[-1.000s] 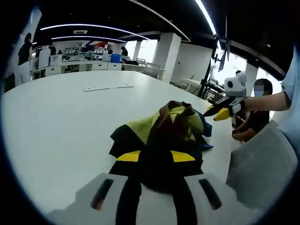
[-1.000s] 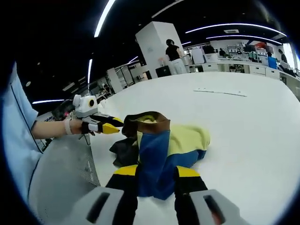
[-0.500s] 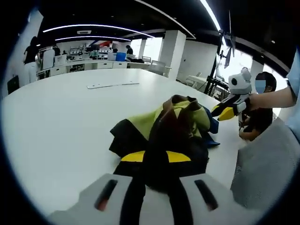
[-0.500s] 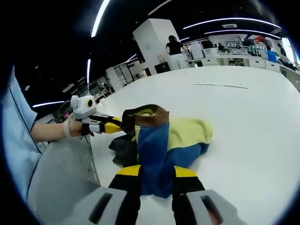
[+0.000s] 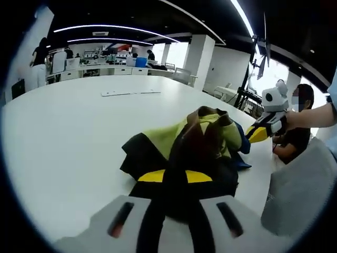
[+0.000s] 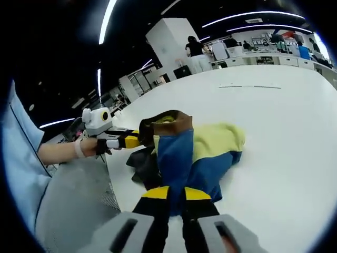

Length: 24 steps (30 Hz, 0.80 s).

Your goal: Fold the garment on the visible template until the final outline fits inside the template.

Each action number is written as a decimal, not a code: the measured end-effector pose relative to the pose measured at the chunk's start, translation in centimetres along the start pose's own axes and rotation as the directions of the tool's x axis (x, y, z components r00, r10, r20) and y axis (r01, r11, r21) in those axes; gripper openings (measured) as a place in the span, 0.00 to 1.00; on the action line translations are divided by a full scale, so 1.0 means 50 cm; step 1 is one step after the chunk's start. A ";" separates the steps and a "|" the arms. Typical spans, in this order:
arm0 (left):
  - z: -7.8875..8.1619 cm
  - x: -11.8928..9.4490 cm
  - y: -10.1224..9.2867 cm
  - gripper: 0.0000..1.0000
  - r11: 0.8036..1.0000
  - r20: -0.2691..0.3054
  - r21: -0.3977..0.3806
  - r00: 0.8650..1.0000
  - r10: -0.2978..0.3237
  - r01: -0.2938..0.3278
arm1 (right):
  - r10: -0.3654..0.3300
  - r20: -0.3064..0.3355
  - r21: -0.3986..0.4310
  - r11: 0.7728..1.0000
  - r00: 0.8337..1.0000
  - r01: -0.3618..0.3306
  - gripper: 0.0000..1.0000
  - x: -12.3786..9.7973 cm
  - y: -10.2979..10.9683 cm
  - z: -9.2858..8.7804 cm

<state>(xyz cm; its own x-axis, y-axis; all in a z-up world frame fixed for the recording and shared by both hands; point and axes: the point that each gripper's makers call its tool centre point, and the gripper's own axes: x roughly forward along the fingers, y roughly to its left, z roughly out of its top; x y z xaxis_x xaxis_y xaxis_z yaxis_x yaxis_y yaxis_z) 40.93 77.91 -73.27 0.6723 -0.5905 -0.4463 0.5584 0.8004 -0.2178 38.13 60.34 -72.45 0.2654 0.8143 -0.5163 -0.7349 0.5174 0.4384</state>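
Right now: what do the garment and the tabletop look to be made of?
Garment: soft woven or knit cloth, matte, in blue, yellow-green, brown and black panels; it bunches and drapes in folds where both grippers pinch it. Exact fibre can't be told.
Tabletop: hard, smooth white surface, likely laminate or painted board; faint sheen, flat and unmarked.

The left gripper is pinching a dark fold of the garment between its yellow-tipped jaws; the cloth is bunching up in a heap of yellow-green, brown, black and blue on the white table. At the right edge the right gripper is reaching in (a hand is gripping it) and its yellow tips are sitting just beside the heap; a flat pale strip is lying well apart, farther across the table.
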 end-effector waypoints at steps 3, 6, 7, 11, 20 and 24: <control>0.001 -0.001 0.003 0.08 1.000 0.002 -0.002 1.000 0.006 -0.006 | 0.007 0.023 -0.016 1.000 1.000 -0.006 0.00 -0.009 0.012 0.022; 0.005 -0.005 0.005 0.07 1.000 0.006 -0.001 1.000 0.014 -0.014 | -0.021 0.071 -0.065 0.998 0.997 0.026 0.00 -0.025 0.011 0.061; 0.008 -0.007 0.006 0.07 1.000 0.011 -0.005 1.000 0.018 -0.017 | -0.030 0.086 -0.070 0.997 0.996 0.036 0.00 -0.030 0.009 0.072; 0.017 -0.015 0.014 0.03 1.000 0.023 -0.007 1.000 0.020 -0.020 | -0.051 0.155 -0.068 0.996 0.987 0.062 0.00 -0.054 -0.001 0.119; 0.030 -0.032 0.029 0.00 0.999 0.028 -0.017 0.999 0.030 -0.029 | -0.092 0.210 -0.061 0.992 0.973 0.107 0.00 -0.083 -0.015 0.152; 0.042 -0.041 0.035 0.00 0.999 0.036 -0.007 0.999 0.037 -0.037 | -0.109 0.216 -0.066 0.990 0.970 0.126 0.00 -0.086 -0.022 0.154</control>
<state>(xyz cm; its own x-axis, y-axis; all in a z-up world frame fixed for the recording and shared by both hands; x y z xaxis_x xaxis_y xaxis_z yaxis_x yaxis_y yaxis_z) 41.53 80.30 -70.90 0.7096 -0.5640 -0.4223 0.5303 0.8222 -0.2071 42.62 58.30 -65.08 0.4723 0.7905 -0.3900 -0.7355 0.5973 0.3199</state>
